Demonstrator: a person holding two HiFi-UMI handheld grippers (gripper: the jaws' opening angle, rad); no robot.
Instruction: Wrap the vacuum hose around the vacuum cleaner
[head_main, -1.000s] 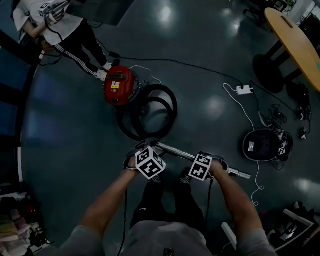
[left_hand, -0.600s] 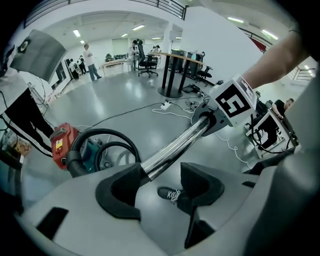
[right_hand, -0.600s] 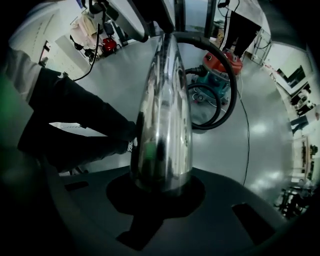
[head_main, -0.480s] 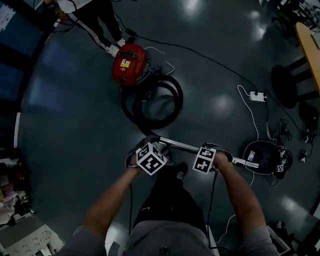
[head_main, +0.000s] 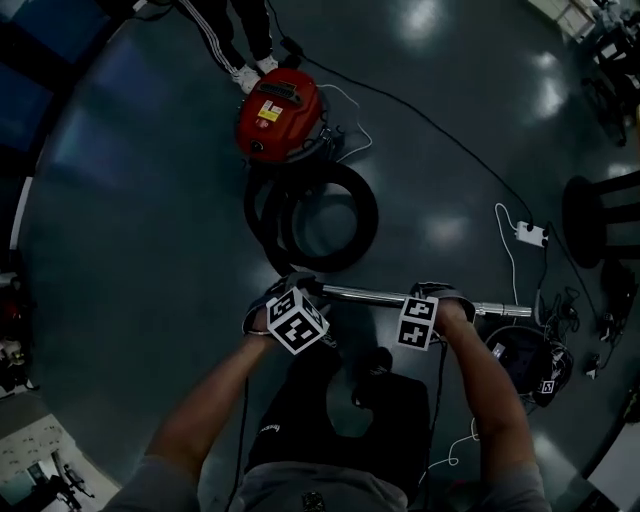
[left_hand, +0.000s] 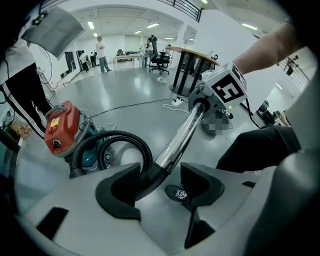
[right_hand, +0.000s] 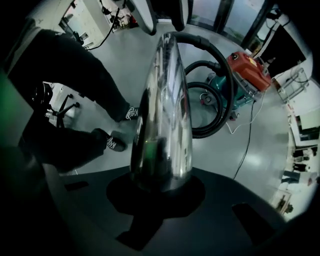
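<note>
The red vacuum cleaner (head_main: 278, 115) stands on the floor ahead of me, its black hose (head_main: 315, 215) lying in coils just in front of it. A chrome wand (head_main: 370, 295) runs level from the hose's black end cuff to the right. My left gripper (head_main: 295, 305) sits at the cuff end. Its jaws stand wide around the cuff (left_hand: 145, 177), which leans on the left pad (left_hand: 122, 192), with a gap to the right pad. My right gripper (head_main: 430, 305) is shut on the wand (right_hand: 162, 110), further along it. The left gripper view also shows the vacuum cleaner (left_hand: 61, 127) and hose (left_hand: 117, 142).
A person's legs (head_main: 240, 40) stand beside the vacuum cleaner. A black cable (head_main: 430, 130) crosses the floor to a white power strip (head_main: 527, 234). A dark bag (head_main: 525, 360) lies at the right, under the wand's tip. My own legs and shoe (head_main: 375, 362) are below the wand.
Both grippers have sunk toward the floor with the wand, which has swung from slanting to nearly level across the picture. The vacuum cleaner and the coils now show higher in the head view.
</note>
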